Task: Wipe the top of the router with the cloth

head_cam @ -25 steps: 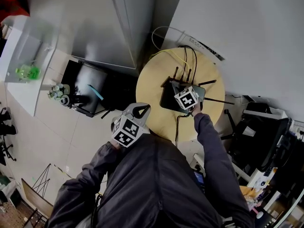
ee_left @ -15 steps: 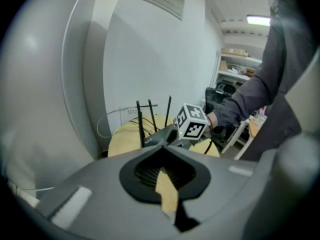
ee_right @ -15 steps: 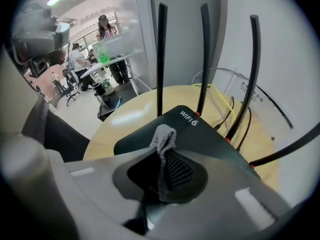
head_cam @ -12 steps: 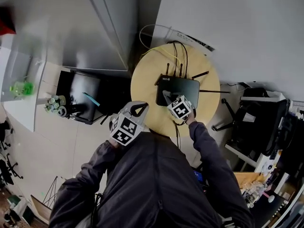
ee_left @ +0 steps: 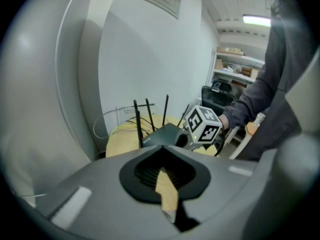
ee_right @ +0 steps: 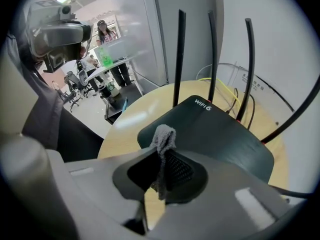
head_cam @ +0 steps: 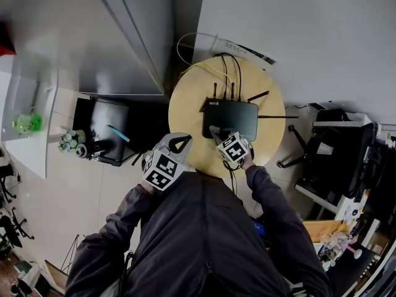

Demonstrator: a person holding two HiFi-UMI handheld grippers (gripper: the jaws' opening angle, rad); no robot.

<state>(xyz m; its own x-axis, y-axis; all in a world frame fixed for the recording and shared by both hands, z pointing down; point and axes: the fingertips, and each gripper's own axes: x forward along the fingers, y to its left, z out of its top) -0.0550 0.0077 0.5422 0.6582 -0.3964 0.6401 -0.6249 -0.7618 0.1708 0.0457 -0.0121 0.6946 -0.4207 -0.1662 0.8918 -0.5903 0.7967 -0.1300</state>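
The right gripper clamps the half-hidden cloth over the router; left gripper closed.

From my end: router is black, small white lettering near its upper left corner, antennas black too. Cloth is plain mid grey. Round table is pale yellowish wood, with a yellow cable among the black ones. Left gripper and right gripper are light grey with black pads, their cubes in black-and-white square markers. Bright green object at far left of the head view
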